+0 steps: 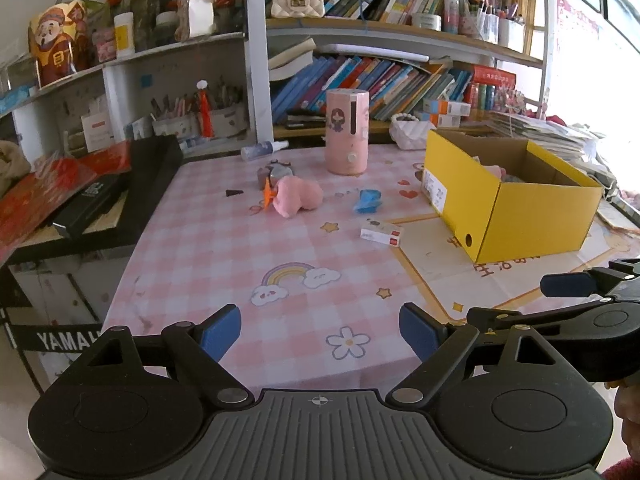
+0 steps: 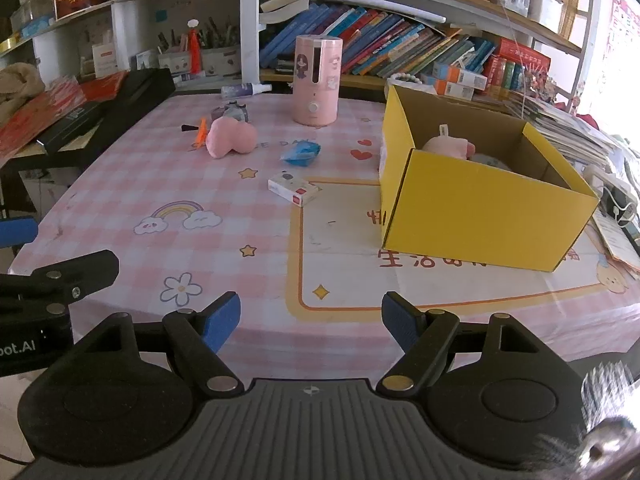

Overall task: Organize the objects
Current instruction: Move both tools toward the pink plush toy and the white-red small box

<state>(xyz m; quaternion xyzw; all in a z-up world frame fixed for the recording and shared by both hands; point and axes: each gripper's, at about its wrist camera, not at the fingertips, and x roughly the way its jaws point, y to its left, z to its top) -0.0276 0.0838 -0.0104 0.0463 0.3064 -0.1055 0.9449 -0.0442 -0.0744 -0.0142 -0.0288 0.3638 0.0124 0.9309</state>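
Note:
On the pink checked tablecloth [image 1: 224, 256] lie a pink plush toy [image 1: 298, 196] [image 2: 232, 136], a blue crumpled packet [image 1: 368, 201] [image 2: 301, 153], a small white card box [image 1: 381, 233] [image 2: 294, 189] and a small grey item [image 2: 232, 111] behind the plush. An open yellow cardboard box [image 1: 512, 208] [image 2: 480, 208] stands at the right with a pink soft toy [image 2: 448, 146] inside. My left gripper [image 1: 320, 332] hovers open over the table's near edge, nothing between its blue pads. My right gripper [image 2: 311, 320] is likewise open and empty, to the right of the left one.
A tall pink humidifier [image 1: 347, 132] [image 2: 317, 80] stands at the back of the table, a spray bottle [image 1: 264, 149] lying beside it. Bookshelves [image 1: 400, 76] fill the back wall. A black keyboard case with red papers [image 1: 100, 192] sits at the left. Stacked papers [image 2: 560, 124] lie right of the box.

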